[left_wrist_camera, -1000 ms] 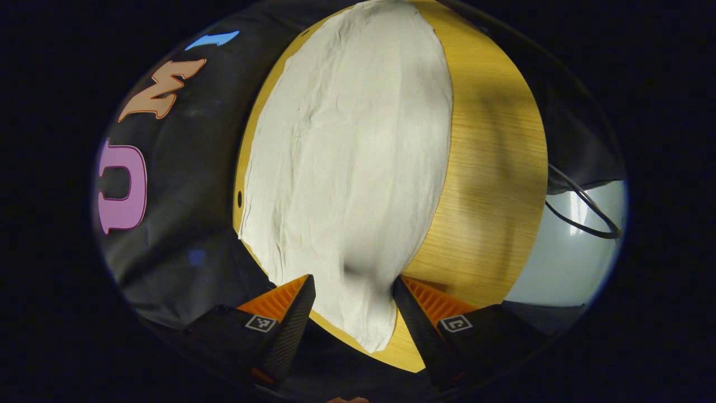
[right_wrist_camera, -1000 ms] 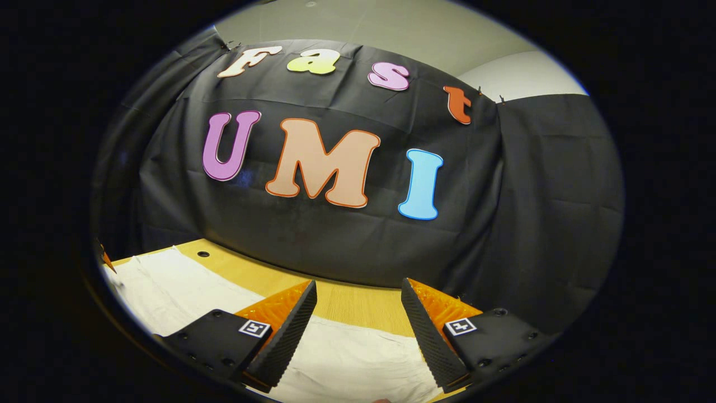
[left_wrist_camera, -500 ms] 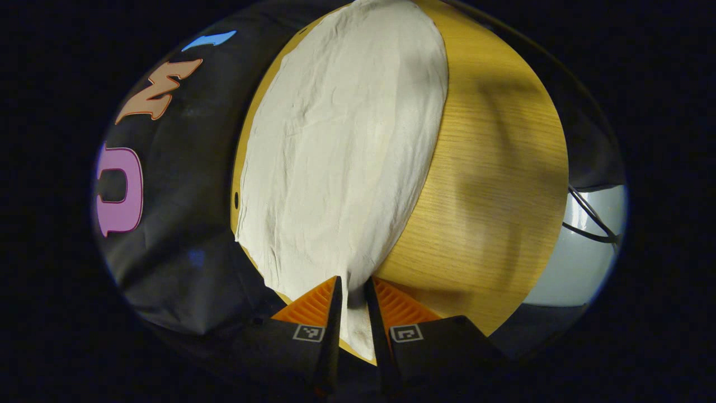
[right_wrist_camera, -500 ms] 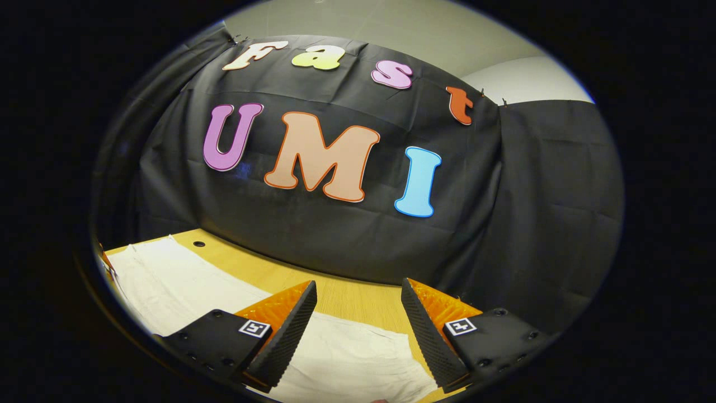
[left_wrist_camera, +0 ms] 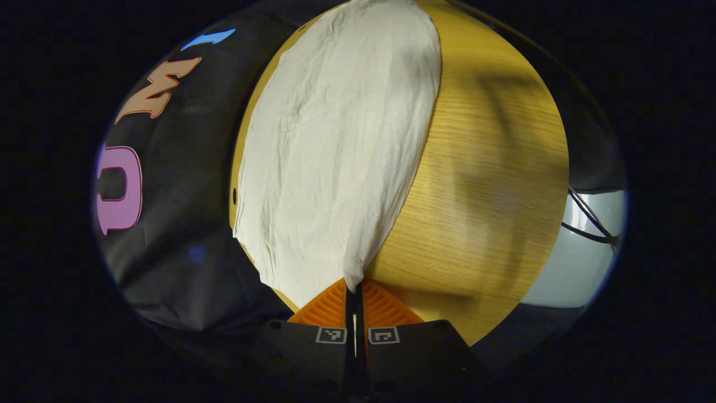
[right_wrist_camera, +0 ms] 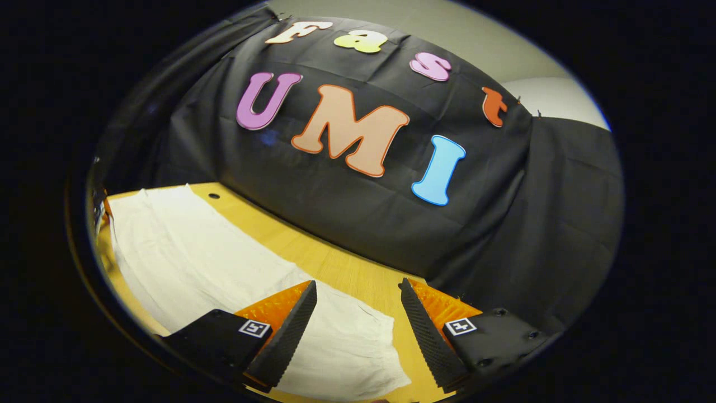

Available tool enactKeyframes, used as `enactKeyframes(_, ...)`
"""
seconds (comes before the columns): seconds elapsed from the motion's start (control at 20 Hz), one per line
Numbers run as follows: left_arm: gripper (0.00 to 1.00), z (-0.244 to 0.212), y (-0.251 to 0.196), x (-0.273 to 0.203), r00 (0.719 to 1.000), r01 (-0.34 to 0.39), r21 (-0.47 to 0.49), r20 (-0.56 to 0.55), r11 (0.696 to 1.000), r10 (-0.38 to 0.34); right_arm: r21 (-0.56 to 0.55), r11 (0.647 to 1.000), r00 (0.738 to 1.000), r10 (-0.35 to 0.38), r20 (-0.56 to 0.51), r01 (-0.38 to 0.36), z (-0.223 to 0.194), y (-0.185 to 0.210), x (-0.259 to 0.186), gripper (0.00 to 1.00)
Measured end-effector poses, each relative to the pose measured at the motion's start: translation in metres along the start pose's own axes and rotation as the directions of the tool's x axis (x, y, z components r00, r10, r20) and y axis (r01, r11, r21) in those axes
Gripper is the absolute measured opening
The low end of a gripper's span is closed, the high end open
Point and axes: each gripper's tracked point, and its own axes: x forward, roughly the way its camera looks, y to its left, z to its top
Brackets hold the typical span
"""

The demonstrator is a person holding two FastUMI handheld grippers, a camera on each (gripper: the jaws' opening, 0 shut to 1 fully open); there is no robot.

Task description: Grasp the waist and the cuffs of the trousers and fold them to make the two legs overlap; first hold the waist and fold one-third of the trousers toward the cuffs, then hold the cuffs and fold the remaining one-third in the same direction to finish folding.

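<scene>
**Left corner pinched, right end waiting**

Since a second ago the left gripper (left_wrist_camera: 354,299) has clenched its jaws on a corner of the trousers (left_wrist_camera: 335,145), which stretch ahead of it across the tabletop (left_wrist_camera: 486,168). Over at the far end, the right gripper (right_wrist_camera: 358,319) hangs with jaws spread, cloth lying between and below them. It should probably drop, bite that edge, then both lift together to keep the fold even.

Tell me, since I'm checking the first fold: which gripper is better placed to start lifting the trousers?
Left. The left gripper is shut on the edge of the white trousers on the wooden table. The right gripper is open above the other end, pinching nothing yet.
</scene>
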Motion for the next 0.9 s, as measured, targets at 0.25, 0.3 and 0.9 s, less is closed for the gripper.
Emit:
enactKeyframes(0.25, 0.0, 0.0, 0.0, 0.001, 1.0, -0.026, 0.012, -0.008, 1.0, 0.027, -0.13, 0.989, 0.993, 0.056, -0.104, -0.07, -0.058, -0.005, -0.022, 0.97)
enactKeyframes(0.3, 0.0, 0.0, 0.0, 0.001, 1.0, -0.03, 0.005, -0.007, 1.0, 0.03, -0.139, 0.987, 0.989, 0.063, -0.132, -0.082, -0.069, -0.008, -0.026, 0.98)
enactKeyframes(0.9, 0.0, -0.001, -0.002, 0.002, 0.999, -0.03, -0.034, -0.017, 0.999, 0.029, -0.447, 0.804, 0.887, 0.2, -0.417, -0.391, -0.202, 0.01, -0.076, 0.97)
